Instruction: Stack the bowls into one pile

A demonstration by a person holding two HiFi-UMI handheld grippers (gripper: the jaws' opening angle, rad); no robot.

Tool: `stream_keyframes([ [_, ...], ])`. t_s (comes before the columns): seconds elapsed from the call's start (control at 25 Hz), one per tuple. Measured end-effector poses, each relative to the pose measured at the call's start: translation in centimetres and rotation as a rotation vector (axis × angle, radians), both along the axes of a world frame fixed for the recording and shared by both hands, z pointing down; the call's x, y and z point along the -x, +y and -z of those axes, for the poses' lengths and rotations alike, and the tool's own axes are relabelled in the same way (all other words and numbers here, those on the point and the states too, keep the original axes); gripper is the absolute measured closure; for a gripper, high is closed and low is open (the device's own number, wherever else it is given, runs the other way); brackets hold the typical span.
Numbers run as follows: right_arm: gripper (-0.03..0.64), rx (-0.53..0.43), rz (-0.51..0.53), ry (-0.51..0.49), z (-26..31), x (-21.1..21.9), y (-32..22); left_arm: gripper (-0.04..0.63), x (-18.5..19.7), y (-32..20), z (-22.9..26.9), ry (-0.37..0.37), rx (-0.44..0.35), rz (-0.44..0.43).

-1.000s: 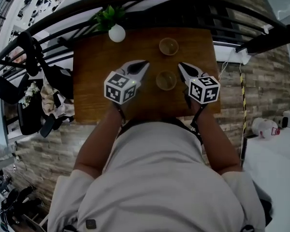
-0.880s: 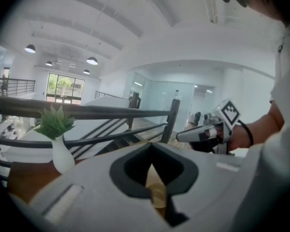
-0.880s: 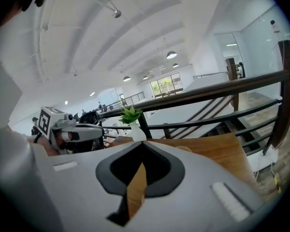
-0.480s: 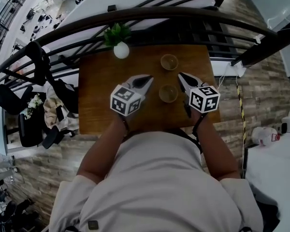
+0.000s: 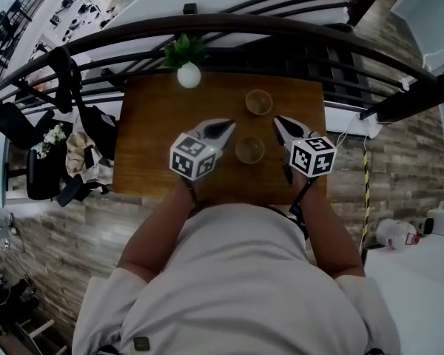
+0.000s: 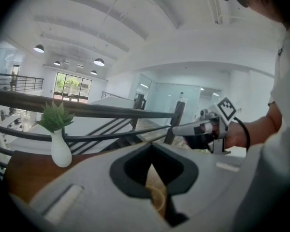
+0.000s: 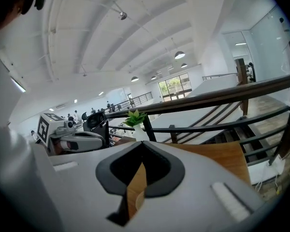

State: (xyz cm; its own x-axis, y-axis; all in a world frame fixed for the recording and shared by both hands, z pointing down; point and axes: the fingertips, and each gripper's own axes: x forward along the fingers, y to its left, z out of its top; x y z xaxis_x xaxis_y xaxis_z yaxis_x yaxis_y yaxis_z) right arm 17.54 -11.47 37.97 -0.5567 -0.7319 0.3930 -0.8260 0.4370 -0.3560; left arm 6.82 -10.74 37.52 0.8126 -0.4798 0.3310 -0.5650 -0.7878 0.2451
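Observation:
Two small tan bowls stand apart on the wooden table (image 5: 148, 161): the far bowl (image 5: 258, 102) near the back edge and the near bowl (image 5: 249, 149) in the middle. My left gripper (image 5: 228, 127) hovers just left of the near bowl, its jaws shut and empty. My right gripper (image 5: 279, 123) hovers just right of it, also shut and empty. In the left gripper view a bowl's rim (image 6: 158, 197) shows below the closed jaws, and the right gripper (image 6: 178, 129) points in from the right. The right gripper view shows the left gripper (image 7: 100, 140) at its left.
A white vase with a green plant (image 5: 189, 73) stands at the table's back left corner. A dark metal railing (image 5: 281, 28) curves behind the table. Chairs with bags and clothes (image 5: 74, 154) crowd the table's left side. Brick-patterned floor lies on the right.
Both grippers have lifted a little and stay on either side of the near bowl. Neither bowl has moved; the head camera has shifted slightly.

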Motion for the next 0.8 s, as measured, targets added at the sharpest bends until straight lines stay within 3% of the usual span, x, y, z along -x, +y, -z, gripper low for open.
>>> stream_keyframes([
  [0.56, 0.609, 0.018, 0.162, -0.048, -1.2, -9.6, -1.3, 0.591, -9.9, 1.1, -1.5, -0.054, 0.019, 0.149],
  [0.8, 0.609, 0.05, 0.193, -0.069, -3.1, -10.9, -1.6, 0.592, -11.0, 1.9, -2.9, -0.075, 0.042, 0.187],
])
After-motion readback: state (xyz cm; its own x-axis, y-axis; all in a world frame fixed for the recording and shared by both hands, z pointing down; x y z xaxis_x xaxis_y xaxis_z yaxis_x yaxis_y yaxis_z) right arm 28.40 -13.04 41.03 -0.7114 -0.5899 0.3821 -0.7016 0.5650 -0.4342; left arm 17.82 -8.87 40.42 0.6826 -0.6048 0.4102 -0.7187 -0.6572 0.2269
